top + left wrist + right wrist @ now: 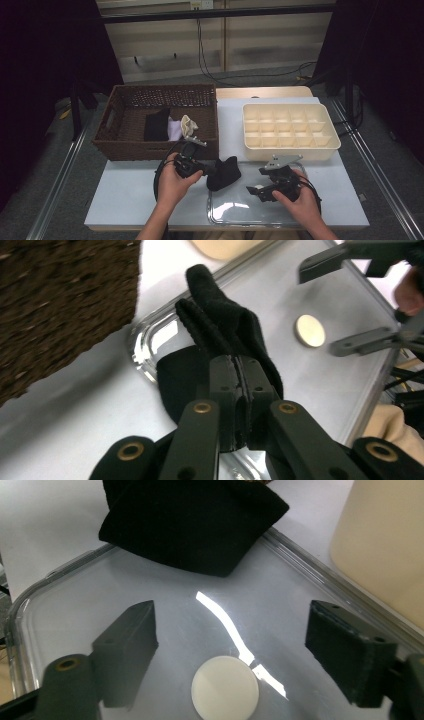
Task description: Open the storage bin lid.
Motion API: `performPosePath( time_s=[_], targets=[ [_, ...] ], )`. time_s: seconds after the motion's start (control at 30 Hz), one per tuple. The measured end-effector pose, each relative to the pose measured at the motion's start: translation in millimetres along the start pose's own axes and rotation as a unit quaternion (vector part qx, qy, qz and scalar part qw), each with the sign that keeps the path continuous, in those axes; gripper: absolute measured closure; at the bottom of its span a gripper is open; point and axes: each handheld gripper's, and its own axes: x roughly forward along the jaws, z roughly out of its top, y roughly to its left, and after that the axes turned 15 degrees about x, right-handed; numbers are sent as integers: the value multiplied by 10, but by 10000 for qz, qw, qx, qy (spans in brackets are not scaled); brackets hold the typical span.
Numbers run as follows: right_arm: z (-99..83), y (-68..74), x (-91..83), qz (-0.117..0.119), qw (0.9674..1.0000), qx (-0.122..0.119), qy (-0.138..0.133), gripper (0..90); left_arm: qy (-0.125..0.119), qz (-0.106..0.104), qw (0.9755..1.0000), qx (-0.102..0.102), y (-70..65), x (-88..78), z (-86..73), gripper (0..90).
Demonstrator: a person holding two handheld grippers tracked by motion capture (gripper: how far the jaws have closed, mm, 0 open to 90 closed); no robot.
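My left gripper point(212, 170) point(239, 366) is shut on a black cloth point(224, 173) point(220, 325) that droops over the left rim of a clear tray point(220, 212) point(145, 340). In the right gripper view the black cloth point(195, 520) lies over the tray's far corner point(50, 595). My right gripper point(256, 181) point(235, 630) hovers open over the tray, jaws wide apart. A small white disc point(225, 687) point(310, 330) lies on the tray, below and between those jaws and untouched. The left gripper view also shows the right gripper point(335, 302) beyond the disc.
A brown wicker basket point(155, 149) point(60, 305) stands at the back left, holding a black cloth point(157, 125), a white cloth point(174, 130) and a cream piece point(188, 126). A cream compartment tray point(290, 150) point(385, 545) sits at the back right, just behind the clear tray.
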Motion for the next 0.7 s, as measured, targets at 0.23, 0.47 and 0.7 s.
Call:
performPosePath(
  time_s=[0.23, 0.47, 0.7],
  targets=[
    [33, 7, -14, -23, 10000, -19, -39, 332, -14, -81, 9996, 261, -66, 13, 158, 867],
    [152, -32, -102, -178, 9997, -67, -154, 331, 47, -314, 9980, 556, -169, 120, 234, 867],
    [238, -94, -177, -324, 9991, -53, -251, 342, 131, -477, 9969, 618, -218, 242, 216, 866]
  ],
)
